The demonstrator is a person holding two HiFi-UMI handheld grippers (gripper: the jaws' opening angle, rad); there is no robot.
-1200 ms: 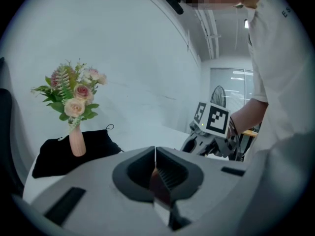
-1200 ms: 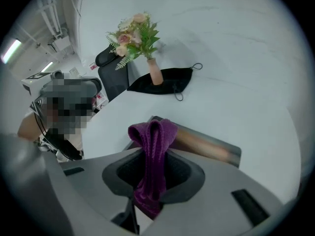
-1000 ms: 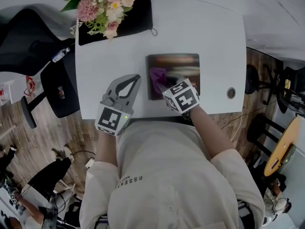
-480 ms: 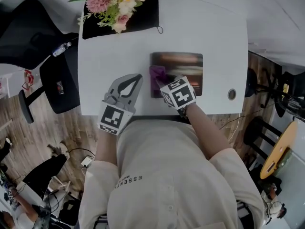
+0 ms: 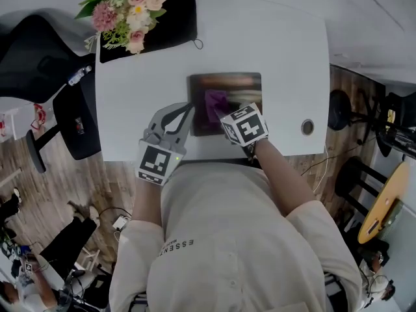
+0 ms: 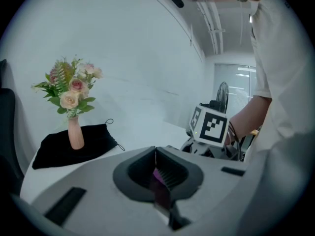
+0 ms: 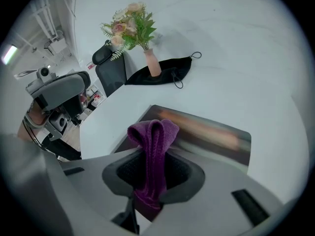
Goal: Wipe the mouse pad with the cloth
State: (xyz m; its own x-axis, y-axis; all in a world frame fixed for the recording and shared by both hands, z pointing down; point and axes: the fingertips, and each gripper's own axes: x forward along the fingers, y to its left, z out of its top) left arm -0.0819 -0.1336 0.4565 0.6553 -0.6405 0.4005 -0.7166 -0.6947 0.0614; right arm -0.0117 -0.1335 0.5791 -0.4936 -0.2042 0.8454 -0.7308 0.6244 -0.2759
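Right fingers around cloth, perhaps on mouse pad

Purple cloth looks like soft ribbed terry, kinda fuzzy. Mouse pad is dark and smooth with a slight sheen. Tabletop is smooth matt white, the floor is wood planks, and the black pouch is limp matt fabric.

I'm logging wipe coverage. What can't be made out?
- Head view: the cube on the right gripper hides where the cloth meets the mouse pad.
- Right gripper view: the pad's print is blurred; its near edge lies behind the jaws.
- Left gripper view: the left gripper itself hides almost all the mouse pad.
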